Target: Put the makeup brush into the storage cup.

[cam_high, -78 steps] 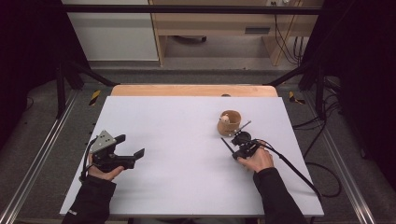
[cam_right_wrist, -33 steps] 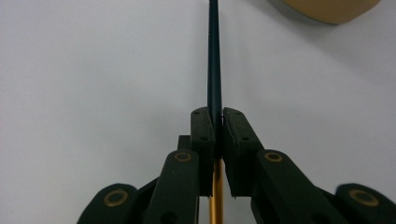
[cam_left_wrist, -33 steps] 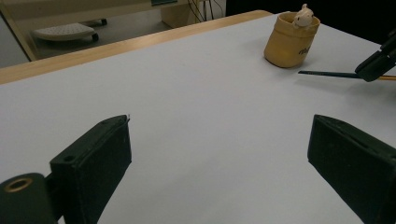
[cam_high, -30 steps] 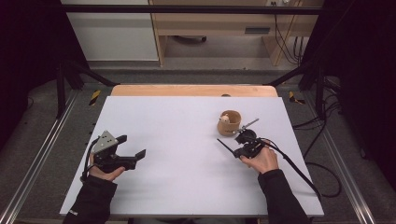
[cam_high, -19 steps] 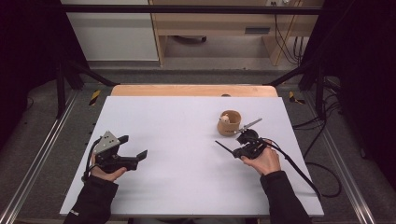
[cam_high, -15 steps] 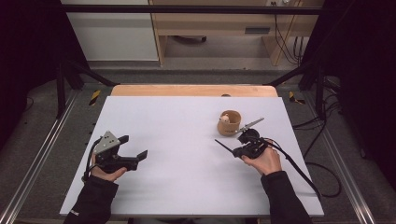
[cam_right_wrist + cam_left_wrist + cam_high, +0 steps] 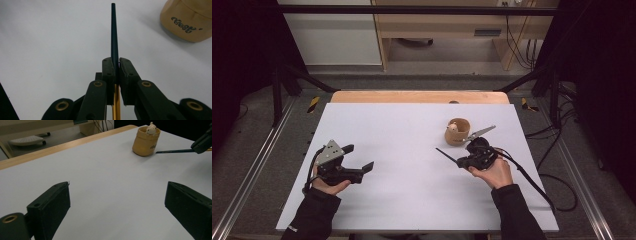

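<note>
right gripper [image 7: 114,67]: jaws clamped on dark pen [image 7: 114,35], lower right of counter [image 7: 402,125]
pen axis: tip toward frame left, away from pouch [image 7: 457,131]
pouch: just above-left of right hand
left gripper [image 7: 117,202]: jaws wide, nothing held, well apart

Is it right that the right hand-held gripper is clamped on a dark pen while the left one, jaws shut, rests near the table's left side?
Not quite. The left gripper view shows the left hand-held gripper with jaws wide open, nothing between them. The right hand-held gripper is indeed clamped on the dark pen.
</note>
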A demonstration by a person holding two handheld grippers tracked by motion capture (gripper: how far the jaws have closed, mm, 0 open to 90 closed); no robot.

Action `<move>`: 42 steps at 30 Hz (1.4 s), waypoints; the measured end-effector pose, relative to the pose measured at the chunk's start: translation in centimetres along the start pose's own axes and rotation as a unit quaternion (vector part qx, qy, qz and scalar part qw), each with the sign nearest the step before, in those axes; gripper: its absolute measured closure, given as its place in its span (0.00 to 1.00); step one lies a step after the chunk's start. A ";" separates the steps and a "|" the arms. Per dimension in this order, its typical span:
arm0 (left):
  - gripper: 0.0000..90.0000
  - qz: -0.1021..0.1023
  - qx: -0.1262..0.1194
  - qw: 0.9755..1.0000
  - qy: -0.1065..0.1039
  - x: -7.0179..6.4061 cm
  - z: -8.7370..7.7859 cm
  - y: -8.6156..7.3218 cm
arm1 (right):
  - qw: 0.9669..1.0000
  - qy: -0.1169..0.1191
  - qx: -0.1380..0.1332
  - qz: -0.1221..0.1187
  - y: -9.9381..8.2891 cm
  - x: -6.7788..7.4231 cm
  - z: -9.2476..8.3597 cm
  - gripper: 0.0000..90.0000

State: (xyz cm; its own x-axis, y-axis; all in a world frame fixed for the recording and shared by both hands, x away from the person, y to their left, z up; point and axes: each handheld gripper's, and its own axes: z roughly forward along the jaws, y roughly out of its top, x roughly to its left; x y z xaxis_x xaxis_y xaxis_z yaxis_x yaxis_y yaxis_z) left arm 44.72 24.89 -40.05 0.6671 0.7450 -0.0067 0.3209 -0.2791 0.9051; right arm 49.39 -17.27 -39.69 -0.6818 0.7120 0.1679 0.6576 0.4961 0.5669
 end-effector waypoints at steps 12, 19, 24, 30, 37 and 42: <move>0.07 0.024 0.005 1.000 -0.020 -1.4 0.7 1.0 | 1.000 0.020 -0.012 -0.020 0.7 1.1 -0.6 0.93; 0.07 0.038 0.014 0.999 -0.029 -2.0 1.4 1.6 | 0.999 0.028 -0.008 -0.036 1.1 1.8 -0.6 0.93; 0.07 0.050 0.018 0.998 -0.035 -2.6 1.9 2.3 | 0.998 0.037 -0.014 -0.038 1.3 2.1 -0.7 0.93; 0.07 0.066 0.023 0.997 -0.043 -3.3 2.4 3.1 | 0.998 0.042 -0.016 -0.047 1.5 2.5 -0.8 0.93; 0.07 0.088 0.037 0.994 -0.051 -4.2 3.0 3.8 | 0.997 0.053 -0.018 -0.053 1.8 2.9 -0.8 0.93; 0.07 0.103 0.043 0.992 -0.057 -4.7 3.3 4.2 | 0.997 0.054 -0.019 -0.053 1.8 3.1 -0.9 0.93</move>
State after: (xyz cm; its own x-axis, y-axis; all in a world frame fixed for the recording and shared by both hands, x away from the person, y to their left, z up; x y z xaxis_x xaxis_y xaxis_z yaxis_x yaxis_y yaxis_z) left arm 45.15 18.17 -37.60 0.7944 0.5951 0.1219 0.2231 -0.4725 0.8526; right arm 48.21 -14.58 -37.44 -0.7787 0.5979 0.1901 0.5688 0.5448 0.6162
